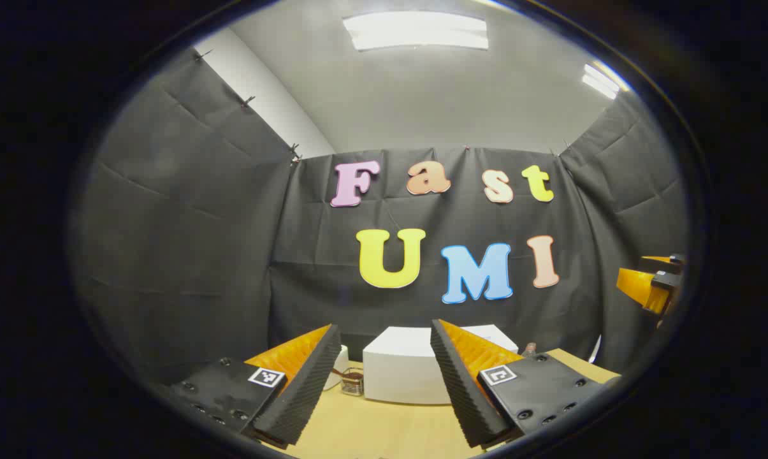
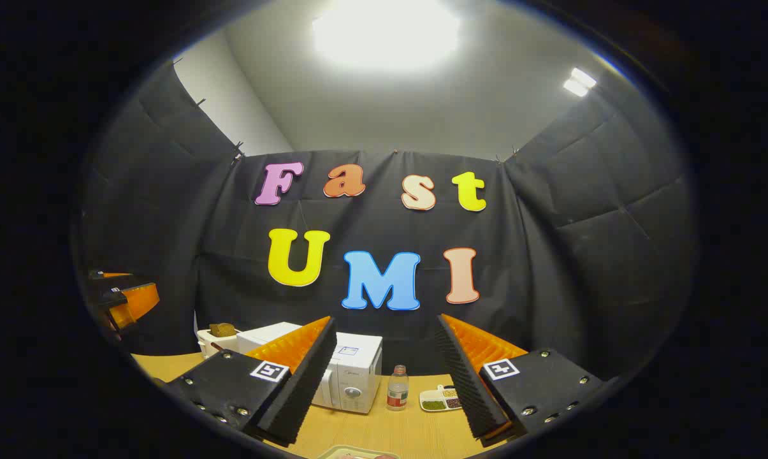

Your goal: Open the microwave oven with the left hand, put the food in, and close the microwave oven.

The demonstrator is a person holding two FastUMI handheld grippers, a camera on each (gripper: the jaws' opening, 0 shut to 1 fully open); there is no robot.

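Note:
The white microwave oven (image 1: pixel 399 373) stands on the wooden table (image 1: pixel 384 430) ahead, between my left gripper's fingers. My left gripper (image 1: pixel 384 326) is open, holds nothing, and hovers well short of the oven. In the right gripper view the microwave oven (image 2: pixel 355 373) shows its knob side, with much of its front hidden behind one finger. My right gripper (image 2: pixel 387 319) is open and holds nothing. A pale dish rim (image 2: pixel 357 453) peeks in at the bottom edge; I cannot tell what lies in it. Each gripper shows at the other view's edge: right gripper (image 1: pixel 651 287), left gripper (image 2: pixel 125 299).
A small bottle (image 2: pixel 396 387) and a divided tray of grains (image 2: pixel 436 400) stand right of the oven. A white container with something brown on it (image 2: pixel 218 333) sits behind on the left. A small jar (image 1: pixel 352 382) stands by the oven's left corner.

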